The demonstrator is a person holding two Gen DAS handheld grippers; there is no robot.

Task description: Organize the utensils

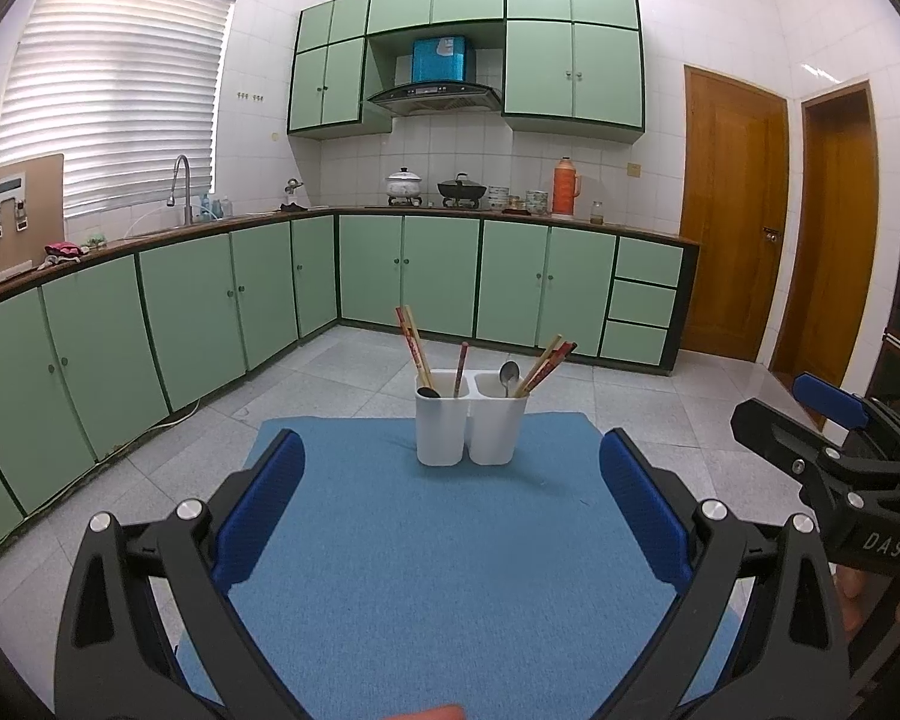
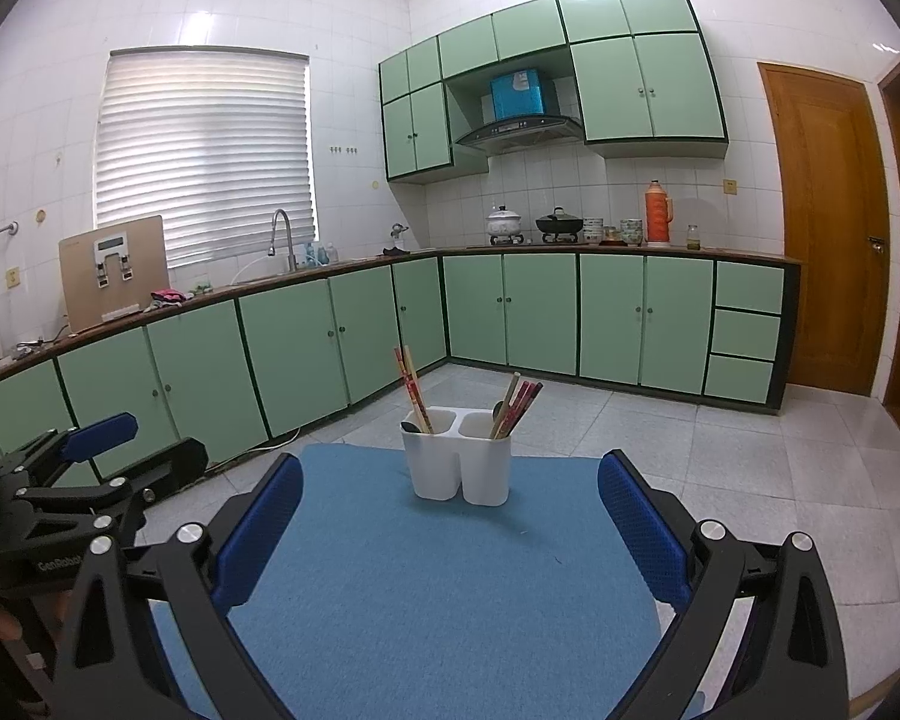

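On the blue mat: we see a white holder (image 1: pixel 471 420) with two compartments, standing upright near the mat's far edge.
Mat: blue cloth (image 1: pixel 438 570) spread over the bench, whose pale speckled top (image 2: pixel 780 516) shows around it.
Left compartment: we note a pair of chopsticks (image 1: pixel 413 342) leaning left, one red chopstick (image 1: pixel 461 369) nearly upright, and a dark spoon (image 1: pixel 428 392) whose bowl shows just above the rim.
Right compartment: we note a metal spoon (image 1: pixel 508 377), bowl up, and a bundle of chopsticks (image 1: pixel 549 363) leaning right, some wood-coloured and some red.
Left tongs: (image 1: pixel 450 510) released, blue pads wide apart, nothing between them; we see them held above the near part of the mat, well apart from the holder and pointing toward it.
Right tongs: (image 2: pixel 450 513) released, blue pads wide apart, nothing between them; likewise above the mat, short of the holder.
Relative position: in the left wrist view we see the right tongs at the right edge, beside the mat; in the right wrist view the left tongs (image 2: pixel 126 450) sit at the left edge.
Background: green cabinets (image 1: pixel 438 276) under a counter carrying pots and an orange flask (image 1: pixel 566 186); window blinds (image 1: pixel 114 90) at left.
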